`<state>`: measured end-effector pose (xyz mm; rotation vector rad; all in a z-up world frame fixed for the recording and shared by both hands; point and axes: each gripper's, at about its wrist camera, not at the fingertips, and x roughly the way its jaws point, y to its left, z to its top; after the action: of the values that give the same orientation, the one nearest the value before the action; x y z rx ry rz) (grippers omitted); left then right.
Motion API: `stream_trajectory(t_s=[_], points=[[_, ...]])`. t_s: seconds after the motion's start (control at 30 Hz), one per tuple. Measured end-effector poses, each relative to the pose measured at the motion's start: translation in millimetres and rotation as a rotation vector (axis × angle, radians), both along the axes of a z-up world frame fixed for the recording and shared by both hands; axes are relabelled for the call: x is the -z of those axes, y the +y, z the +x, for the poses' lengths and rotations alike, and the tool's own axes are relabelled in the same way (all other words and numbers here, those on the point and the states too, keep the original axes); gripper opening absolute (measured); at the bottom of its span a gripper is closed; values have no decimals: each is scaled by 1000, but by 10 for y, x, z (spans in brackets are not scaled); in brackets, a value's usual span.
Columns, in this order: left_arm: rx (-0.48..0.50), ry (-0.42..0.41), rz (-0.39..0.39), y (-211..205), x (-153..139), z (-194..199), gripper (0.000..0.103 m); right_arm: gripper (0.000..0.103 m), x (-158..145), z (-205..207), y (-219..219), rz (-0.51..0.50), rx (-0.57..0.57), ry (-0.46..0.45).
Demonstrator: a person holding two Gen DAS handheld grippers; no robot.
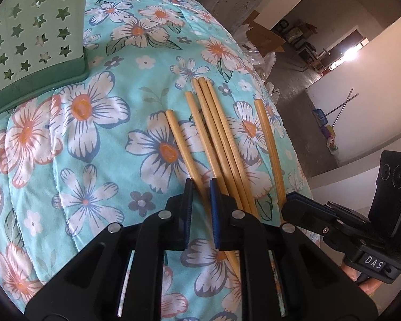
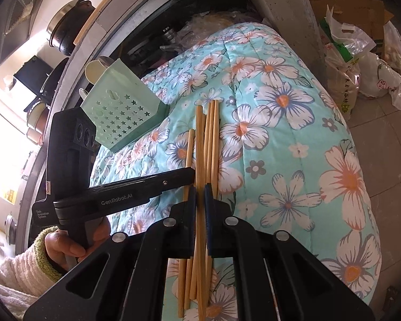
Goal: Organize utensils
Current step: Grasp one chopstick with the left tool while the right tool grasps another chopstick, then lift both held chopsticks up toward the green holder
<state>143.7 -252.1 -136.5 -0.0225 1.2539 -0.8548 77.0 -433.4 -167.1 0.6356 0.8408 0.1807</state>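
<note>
So far we have put nothing away, as we judge it: all six chopsticks (image 1: 222, 144) lie on the flowered quilt (image 1: 99, 139), and the green holder (image 1: 26, 34) at about 10 o'clock in the left wrist view shows no stick inside, though its mouth is hidden from us. What is done is only the gripping; lifting and dropping the sticks in the holder is all left.

Our left gripper (image 1: 201, 187) stands narrow, with its jaws on either side of one stick from the left part of the fan; the pads seem to press it, but the fisheye makes this hard to confirm. Our right gripper (image 2: 200, 191) is closed tight on one chopstick near the middle of the bundle, at 6 o'clock in its own view.

The chopsticks are pale bamboo, round, smooth and slim, spread like a fan. The quilt is soft, padded cotton with stitched ridges, turquoise with white and orange flowers. The holder is thin, hard plastic, box-shaped, pierced with small star holes, on a darker green base.
</note>
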Motion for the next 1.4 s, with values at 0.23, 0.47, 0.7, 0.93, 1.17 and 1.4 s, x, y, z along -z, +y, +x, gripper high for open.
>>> stream_trajectory(t_s=[0.23, 0.47, 0.7, 0.93, 1.17, 1.4], points=[[-52, 28, -33, 258, -40, 21, 5, 6, -51, -37, 49, 21, -10, 7], [-136, -9, -47, 823, -210, -24, 5, 6, -103, 95, 257, 61, -77, 15], [-289, -47, -6, 1491, -263, 12, 5, 6, -89, 462, 702, 33, -181, 66], [-326, -19, 34, 1792, -136, 104, 5, 8, 57, 804, 986, -86, -237, 183], [-285, -47, 26, 1879, -287, 271, 14, 16, -58, 1056, 1083, -170, -268, 198], [-232, -37, 85, 1722, -238, 538, 17, 16, -58, 1361, 1335, -278, -318, 210]])
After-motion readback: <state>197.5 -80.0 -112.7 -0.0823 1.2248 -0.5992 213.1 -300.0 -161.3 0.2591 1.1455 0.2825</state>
